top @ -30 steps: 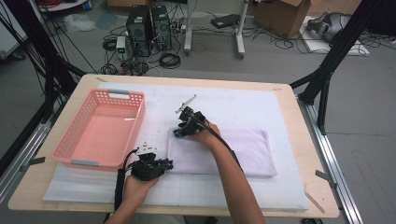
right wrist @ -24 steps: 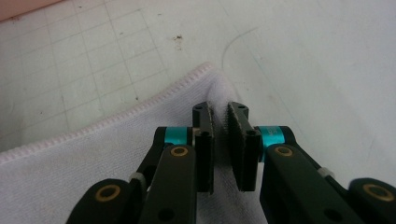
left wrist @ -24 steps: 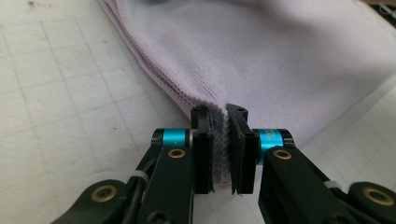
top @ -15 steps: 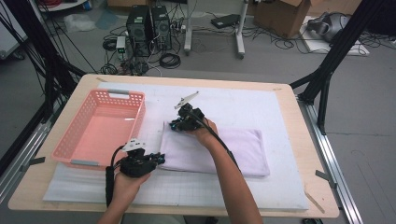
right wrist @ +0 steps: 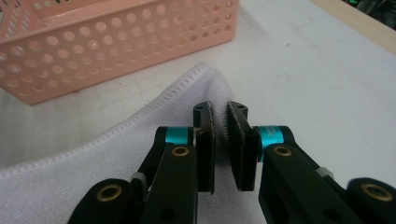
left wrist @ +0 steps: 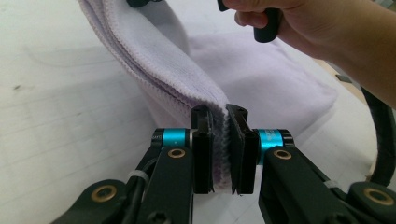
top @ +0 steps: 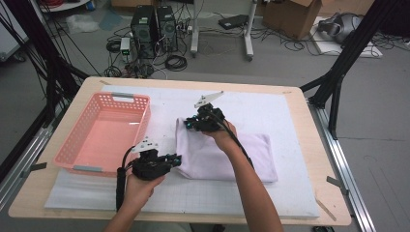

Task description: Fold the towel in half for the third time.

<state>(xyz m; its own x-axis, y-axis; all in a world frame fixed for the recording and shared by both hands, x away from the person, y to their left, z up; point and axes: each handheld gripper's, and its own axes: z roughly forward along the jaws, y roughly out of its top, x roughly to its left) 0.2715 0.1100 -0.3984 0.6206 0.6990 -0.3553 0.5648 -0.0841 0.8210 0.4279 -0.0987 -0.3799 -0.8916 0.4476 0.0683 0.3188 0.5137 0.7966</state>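
Two grippers, left [left wrist: 219, 154] and right [right wrist: 219, 149], clamp one folded towel [top: 232, 154].

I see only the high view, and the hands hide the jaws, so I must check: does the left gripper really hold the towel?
Observer: Yes. In the left gripper view, the left gripper is shut on the towel, with its folded edge between the jaws.
Operator: One layer or more?
Observer: More. Several stitched edges run together into the jaws.
Operator: And the right one?
Observer: The right gripper is shut on a rounded towel corner and faces the basket.
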